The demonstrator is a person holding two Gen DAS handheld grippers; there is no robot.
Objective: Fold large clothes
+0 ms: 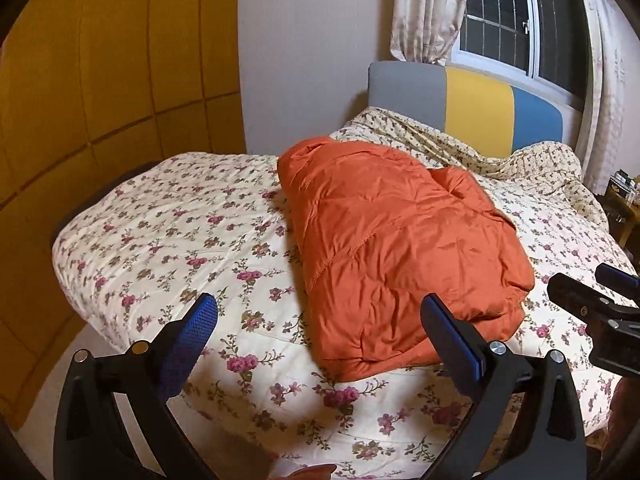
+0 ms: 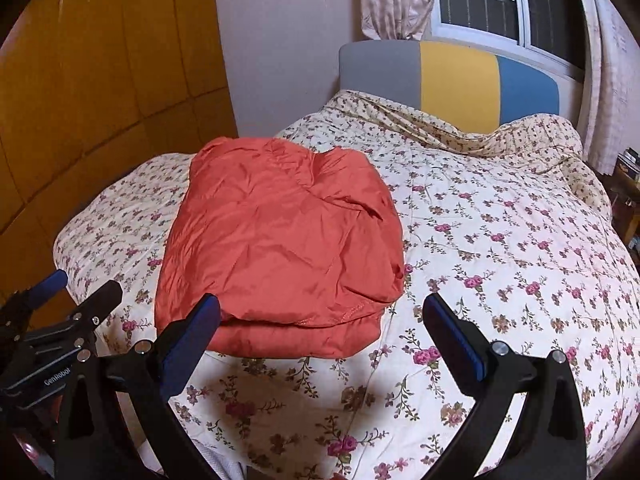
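- We are holding our left tongs (image 1: 320,322) at the bottom of the left wrist view. They are spread wide and holding nothing.
- We are holding our right tongs (image 2: 322,320) at the bottom of the right wrist view. They are spread wide too, with nothing between them.
- The orange puffy coat (image 1: 396,248) is lying folded in a thick bundle on the bed (image 1: 168,232), in the middle of both views.
- The near edge of the coat is sitting just past the blue pads (image 2: 192,340) of our right tongs. We cannot tell if they are touching.
- The bed is wearing a flowery cover (image 2: 500,264).
- A gray, yellow and blue headboard (image 1: 476,104) is standing at the top, under a dark window (image 1: 504,24) with curtains (image 1: 428,8).
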